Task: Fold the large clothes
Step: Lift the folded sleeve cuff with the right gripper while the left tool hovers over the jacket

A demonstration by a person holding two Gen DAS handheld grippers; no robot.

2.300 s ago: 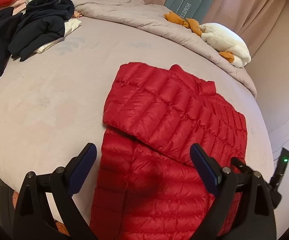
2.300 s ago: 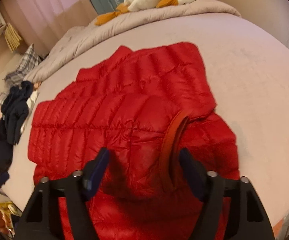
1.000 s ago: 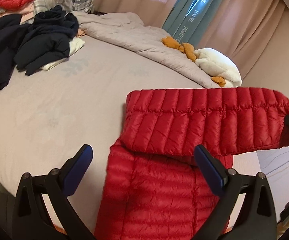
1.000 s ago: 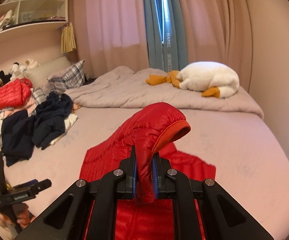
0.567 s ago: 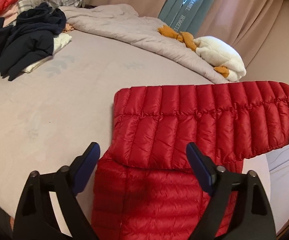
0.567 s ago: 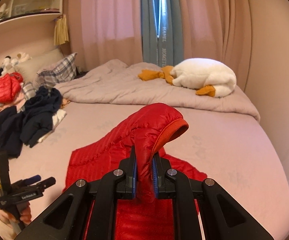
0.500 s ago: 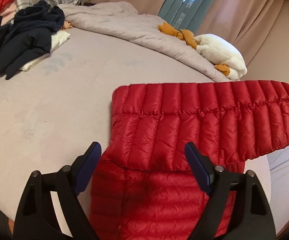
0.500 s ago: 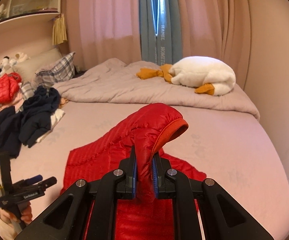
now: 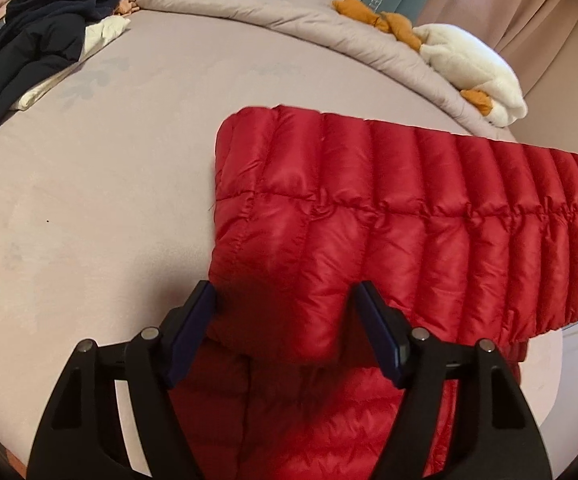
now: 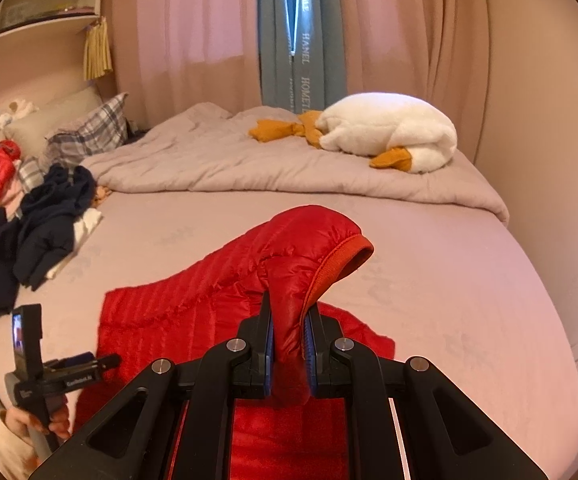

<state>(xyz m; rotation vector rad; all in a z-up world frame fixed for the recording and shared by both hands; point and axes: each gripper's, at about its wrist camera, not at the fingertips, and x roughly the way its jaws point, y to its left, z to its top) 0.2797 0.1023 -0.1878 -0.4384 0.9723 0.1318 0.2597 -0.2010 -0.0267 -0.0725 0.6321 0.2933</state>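
A red quilted down jacket lies on the bed's grey sheet. Its sleeve is stretched out to the right and lifted. My right gripper is shut on the sleeve's cuff end, which shows an orange lining, and holds it above the bed. My left gripper is open, with its jaws on either side of the sleeve's lower edge near the shoulder, not closed on it. The left gripper also shows in the right wrist view, at the jacket's left.
A pile of dark clothes lies at the bed's far left. A rumpled grey duvet and a white plush goose lie at the back. Curtains hang behind, and a wall stands close on the right.
My left gripper has moved forward and down onto the jacket, so the sleeve's edge now lies between its jaws. The right gripper keeps hold of the raised cuff.
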